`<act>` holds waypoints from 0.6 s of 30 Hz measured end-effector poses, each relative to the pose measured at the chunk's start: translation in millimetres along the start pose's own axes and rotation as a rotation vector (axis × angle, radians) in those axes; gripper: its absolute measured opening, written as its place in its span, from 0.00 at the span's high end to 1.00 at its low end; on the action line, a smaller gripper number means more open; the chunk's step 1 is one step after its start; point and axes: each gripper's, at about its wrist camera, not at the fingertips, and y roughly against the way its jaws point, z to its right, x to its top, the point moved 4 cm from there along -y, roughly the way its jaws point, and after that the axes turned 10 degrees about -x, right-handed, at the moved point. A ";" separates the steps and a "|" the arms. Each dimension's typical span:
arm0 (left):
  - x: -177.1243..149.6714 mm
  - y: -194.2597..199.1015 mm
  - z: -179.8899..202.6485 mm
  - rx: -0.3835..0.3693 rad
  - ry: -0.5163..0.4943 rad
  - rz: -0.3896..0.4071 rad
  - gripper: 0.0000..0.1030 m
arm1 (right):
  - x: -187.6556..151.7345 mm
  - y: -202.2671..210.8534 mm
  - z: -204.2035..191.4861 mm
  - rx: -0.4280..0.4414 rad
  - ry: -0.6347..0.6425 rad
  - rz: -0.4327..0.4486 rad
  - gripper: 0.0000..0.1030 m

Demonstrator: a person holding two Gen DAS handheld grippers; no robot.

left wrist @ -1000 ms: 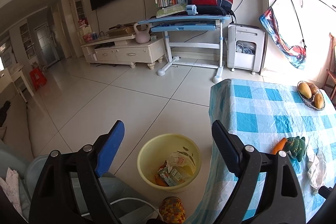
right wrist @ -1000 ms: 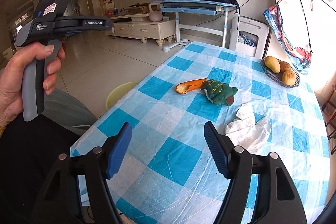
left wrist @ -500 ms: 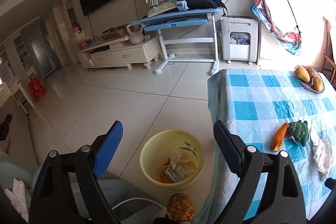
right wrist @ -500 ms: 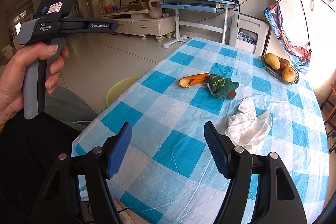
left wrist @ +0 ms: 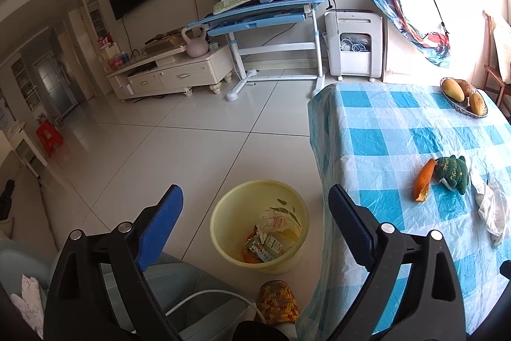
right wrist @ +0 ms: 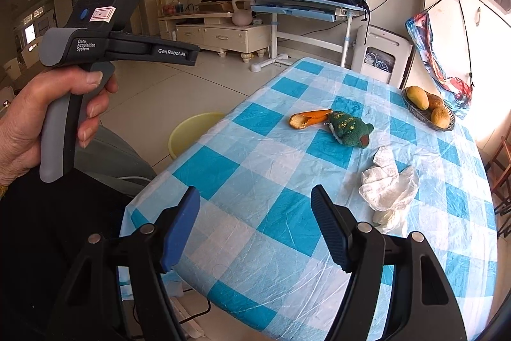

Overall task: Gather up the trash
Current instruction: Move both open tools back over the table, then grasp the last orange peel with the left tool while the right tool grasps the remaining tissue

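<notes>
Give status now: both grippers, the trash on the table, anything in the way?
Left gripper open, jaws just widened, empty, above yellow bin. Right gripper open, empty, over table. Orange peel and crumpled tissue uncollected. Green plush toy touches peel.

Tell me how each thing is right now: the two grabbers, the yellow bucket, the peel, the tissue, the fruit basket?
Left gripper: open, empty; jaws have just been opening.
Right gripper: open, empty.
Yellow bucket: upright on floor, holds trash.
Orange peel: lying on table.
White tissue: crumpled on table.
Fruit basket: holds fruit.
</notes>
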 end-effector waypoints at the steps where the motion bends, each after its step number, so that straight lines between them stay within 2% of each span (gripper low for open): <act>1: 0.3 -1.1 0.4 0.000 -0.001 -0.003 0.13 | 1.2 0.3 1.5 -0.001 -0.004 0.006 0.31; 5: 2.1 -4.0 2.7 -0.004 -0.005 -0.001 0.13 | 4.8 -2.3 11.3 -0.022 -0.014 0.014 0.30; 10: 11.6 -4.6 14.8 -0.046 -0.006 0.017 0.13 | 10.9 -0.6 44.2 -0.092 -0.069 0.036 0.30; 15: 20.1 -1.5 44.4 -0.147 -0.054 0.038 0.13 | 6.3 -0.8 89.5 -0.178 -0.144 0.013 0.30; 18: 21.5 3.6 69.6 -0.204 -0.124 0.060 0.13 | -0.4 -0.6 115.0 -0.231 -0.182 -0.010 0.30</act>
